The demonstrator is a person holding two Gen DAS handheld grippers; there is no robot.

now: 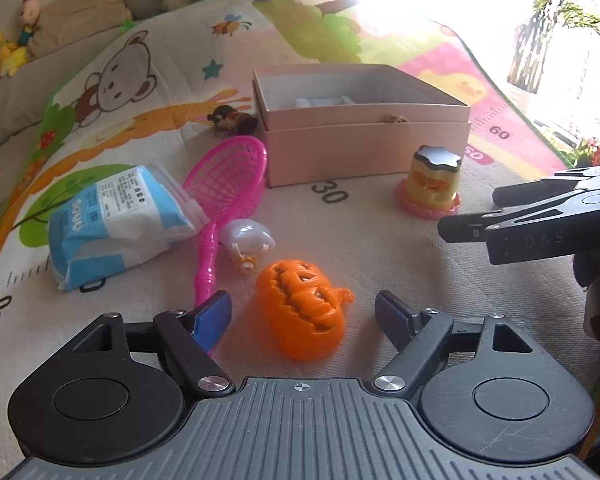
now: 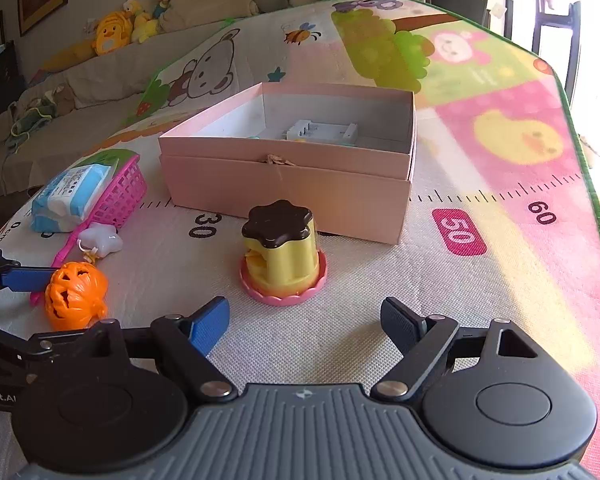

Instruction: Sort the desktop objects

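The left gripper (image 1: 303,312) stands wide open around the orange pumpkin toy (image 1: 303,312), its fingers not touching it. The right gripper (image 2: 305,320) gapes empty, just short of the yellow pudding toy (image 2: 282,254), which sits before the pink box (image 2: 288,184).

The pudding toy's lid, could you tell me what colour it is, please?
Dark brown lid, best seen in the right wrist view.

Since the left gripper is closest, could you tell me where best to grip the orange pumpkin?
Grip the orange pumpkin across its rounded body. It lies tipped between the open left gripper fingers, so closing from both sides should likely hold; avoid the small stem.
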